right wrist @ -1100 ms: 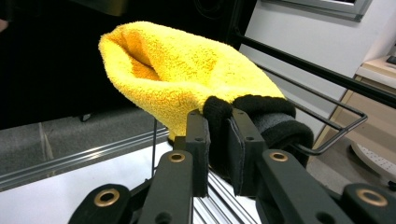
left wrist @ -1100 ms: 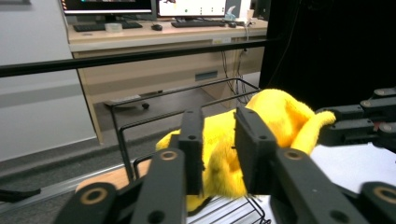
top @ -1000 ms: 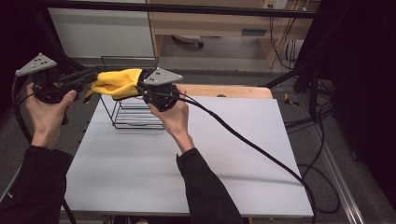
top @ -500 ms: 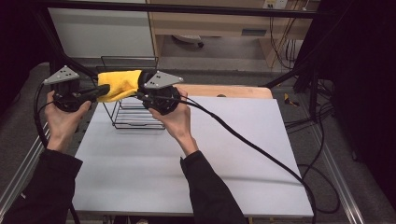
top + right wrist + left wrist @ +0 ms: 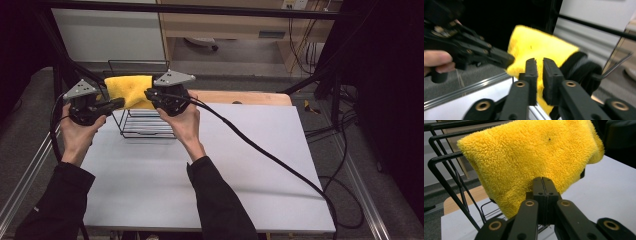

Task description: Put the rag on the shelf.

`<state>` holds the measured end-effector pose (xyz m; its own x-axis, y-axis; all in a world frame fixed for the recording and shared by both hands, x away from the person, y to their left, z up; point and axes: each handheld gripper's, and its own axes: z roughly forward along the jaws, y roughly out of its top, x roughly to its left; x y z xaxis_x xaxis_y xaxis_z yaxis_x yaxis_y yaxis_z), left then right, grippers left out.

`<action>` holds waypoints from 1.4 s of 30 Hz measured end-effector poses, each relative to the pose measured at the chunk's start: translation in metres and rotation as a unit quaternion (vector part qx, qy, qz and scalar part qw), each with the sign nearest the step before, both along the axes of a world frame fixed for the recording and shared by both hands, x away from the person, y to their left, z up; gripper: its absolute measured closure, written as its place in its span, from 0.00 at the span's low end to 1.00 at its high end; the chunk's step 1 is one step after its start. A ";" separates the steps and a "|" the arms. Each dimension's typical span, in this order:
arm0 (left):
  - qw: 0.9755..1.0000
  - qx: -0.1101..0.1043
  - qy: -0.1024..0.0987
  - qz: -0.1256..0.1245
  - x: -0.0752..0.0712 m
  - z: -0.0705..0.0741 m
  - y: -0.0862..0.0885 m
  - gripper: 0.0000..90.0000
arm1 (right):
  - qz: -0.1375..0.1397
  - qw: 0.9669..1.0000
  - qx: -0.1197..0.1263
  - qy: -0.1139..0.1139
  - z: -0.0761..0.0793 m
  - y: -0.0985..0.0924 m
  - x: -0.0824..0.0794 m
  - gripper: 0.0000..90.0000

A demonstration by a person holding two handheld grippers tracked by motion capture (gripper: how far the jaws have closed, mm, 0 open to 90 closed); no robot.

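Note:
A fluffy yellow cloth [image 5: 129,91] hangs over the top bar of a black wire rack [image 5: 142,125] at the table's back left. My right gripper [image 5: 148,94] is at the cloth's right edge. In the right gripper view its jaws [image 5: 537,62] have just closed to a narrow slit with yellow cloth [image 5: 541,47] in it. My left gripper [image 5: 119,103] reaches in from the left. Its jaws [image 5: 543,181] are pressed fully together, tips against the lower edge of the cloth [image 5: 531,152]. No cloth shows between them.
The rack stands on a white table [image 5: 225,165], with a wooden board [image 5: 250,97] behind it. The right gripper's thick black cable [image 5: 260,150] runs diagonally across the table to its right edge. Rack bars [image 5: 444,180] rise left of the cloth. Metal frame rails flank the table.
My left hand has come right and down toward the rack, bringing its gripper to the cloth's left edge. The cloth now hangs squarer over the bar. My right hand has hardly shifted.

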<state>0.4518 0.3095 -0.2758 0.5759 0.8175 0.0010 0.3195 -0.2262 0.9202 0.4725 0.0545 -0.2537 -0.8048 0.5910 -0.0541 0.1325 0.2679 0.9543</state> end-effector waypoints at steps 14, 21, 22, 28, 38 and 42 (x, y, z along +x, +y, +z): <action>1.000 -0.015 -0.002 0.007 0.002 -0.011 0.004 0.94 | -0.012 0.999 -0.016 0.026 -0.023 0.001 0.006 0.89; 1.000 -0.013 -0.004 0.010 -0.010 -0.006 0.005 0.74 | 0.000 1.000 -0.009 0.030 -0.016 -0.009 -0.007 0.74; 1.000 -0.009 -0.004 0.010 -0.012 -0.006 0.005 0.70 | 0.001 0.999 -0.006 0.033 -0.016 -0.012 -0.008 0.71; 1.000 0.014 0.004 0.010 -0.023 -0.012 0.005 0.52 | -0.005 0.999 -0.009 0.041 -0.013 -0.028 -0.017 0.53; 0.999 0.028 0.027 0.003 -0.036 -0.042 0.002 0.32 | -0.031 0.998 -0.020 0.056 -0.018 -0.073 -0.029 0.26; 0.999 0.035 0.040 -0.007 -0.041 -0.059 -0.006 0.24 | -0.043 0.997 -0.022 0.063 -0.026 -0.096 -0.035 0.19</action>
<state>0.4109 0.3039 -0.3345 0.5884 0.8085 0.0115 0.3872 -0.2942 0.8738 0.4375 -0.0415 -0.2799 -0.7537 0.6570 0.0168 0.2752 0.2924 0.9158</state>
